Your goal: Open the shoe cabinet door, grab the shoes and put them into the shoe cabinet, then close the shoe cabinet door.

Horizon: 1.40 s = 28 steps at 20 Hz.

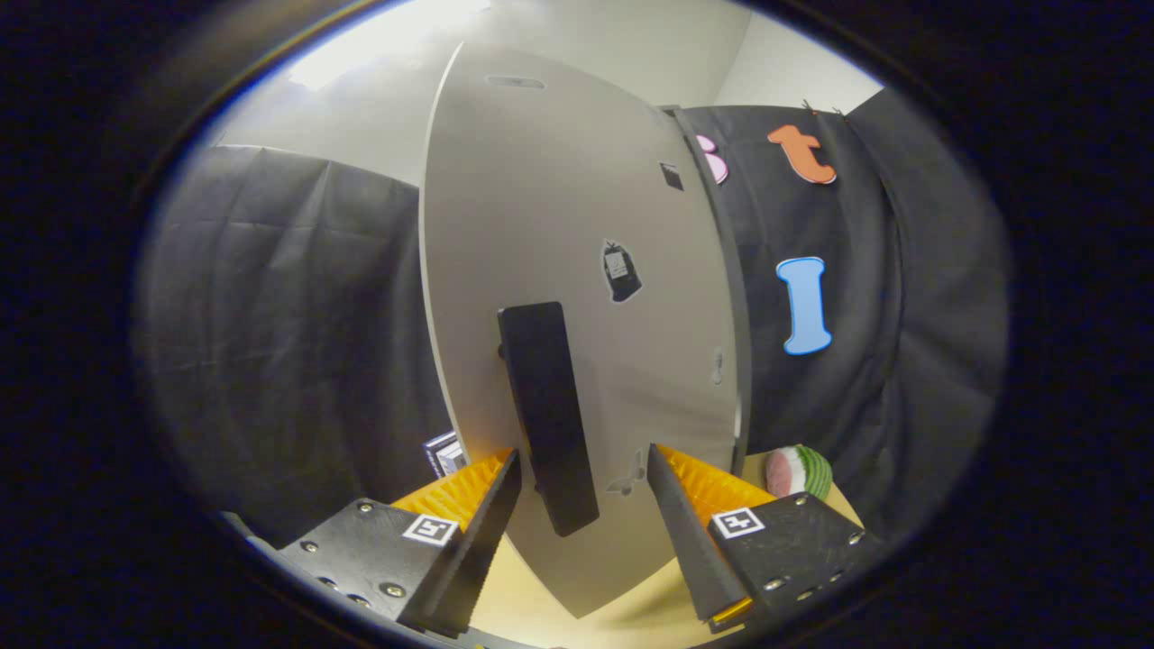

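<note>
Shoe cabinet door (pixel 577 234): we found it just ahead; our hand-held gripper (pixel 584 482) released, fingers straddling its black handle (pixel 547 415), not pressing. Opening step underway, we judged; shoes unplaced.

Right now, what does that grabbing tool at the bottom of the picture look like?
The gripper has two flat, wedge-like fingers with toothed inner edges, standing open on either side of the cabinet door's dark handle. Each finger sits on a dark block fixed with small silver screws, and each block carries a square black-and-white marker. Ribbed orange parts sit behind the fingers.
</note>
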Each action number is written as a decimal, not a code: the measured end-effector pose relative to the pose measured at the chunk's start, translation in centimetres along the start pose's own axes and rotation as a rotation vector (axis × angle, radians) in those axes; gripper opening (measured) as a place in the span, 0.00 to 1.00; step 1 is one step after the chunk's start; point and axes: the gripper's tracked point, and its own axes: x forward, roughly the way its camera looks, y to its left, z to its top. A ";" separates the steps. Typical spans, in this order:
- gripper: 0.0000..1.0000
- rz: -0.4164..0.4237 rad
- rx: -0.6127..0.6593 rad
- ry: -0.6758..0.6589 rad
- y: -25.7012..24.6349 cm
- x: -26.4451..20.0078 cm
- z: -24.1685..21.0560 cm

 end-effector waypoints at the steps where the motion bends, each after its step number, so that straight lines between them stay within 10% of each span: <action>1: 0.87 0.003 0.007 0.004 0.2 0.8 -0.1; 28: 0.99 0.024 0.043 -0.001 7.7 18.6 -1.5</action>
